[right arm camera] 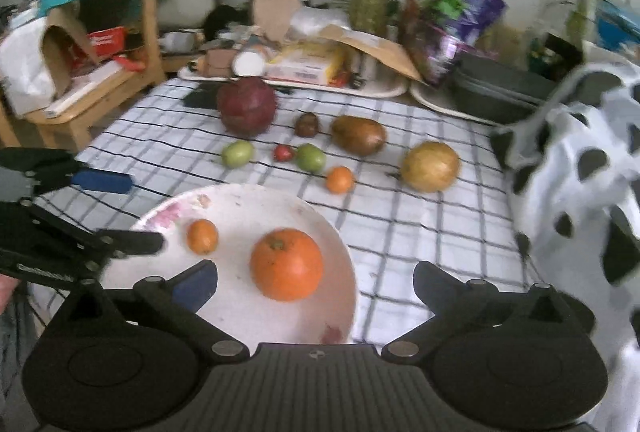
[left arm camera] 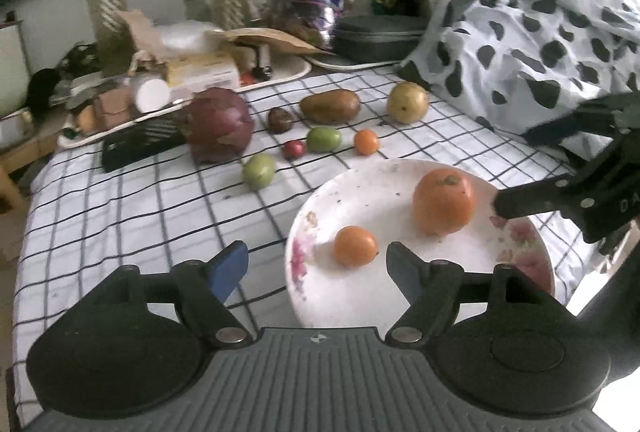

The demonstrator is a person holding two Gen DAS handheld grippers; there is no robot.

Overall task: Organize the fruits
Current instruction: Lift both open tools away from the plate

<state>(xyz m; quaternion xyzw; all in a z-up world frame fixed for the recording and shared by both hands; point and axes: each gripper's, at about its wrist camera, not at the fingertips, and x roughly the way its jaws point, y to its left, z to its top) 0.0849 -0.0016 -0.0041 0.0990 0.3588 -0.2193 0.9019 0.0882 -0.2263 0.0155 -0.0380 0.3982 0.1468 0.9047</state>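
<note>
A white floral plate (left arm camera: 400, 296) (right arm camera: 240, 208) holds a large orange (left arm camera: 443, 201) (right arm camera: 286, 264) and a small orange (left arm camera: 355, 245) (right arm camera: 202, 235). On the checked cloth beyond lie a purple cabbage (left arm camera: 219, 123) (right arm camera: 247, 106), a brown pear (left arm camera: 330, 106) (right arm camera: 359, 134), a yellow pear (left arm camera: 407, 102) (right arm camera: 431, 166), two green fruits (left arm camera: 259, 171) (left arm camera: 324, 138), a small red fruit (left arm camera: 294, 149), a dark fruit (left arm camera: 279, 119) and a small orange (left arm camera: 366, 142) (right arm camera: 340, 179). My left gripper (left arm camera: 316, 264) is open and empty at the plate's near left rim. My right gripper (right arm camera: 316, 282) is open and empty over the plate's near side.
White trays (right arm camera: 296, 84) with boxes and clutter line the back of the table. A black-spotted white cloth (left arm camera: 532, 32) lies at the right. A wooden chair (right arm camera: 100, 80) stands at the left. A dark case (left arm camera: 380, 36) and plants stand behind.
</note>
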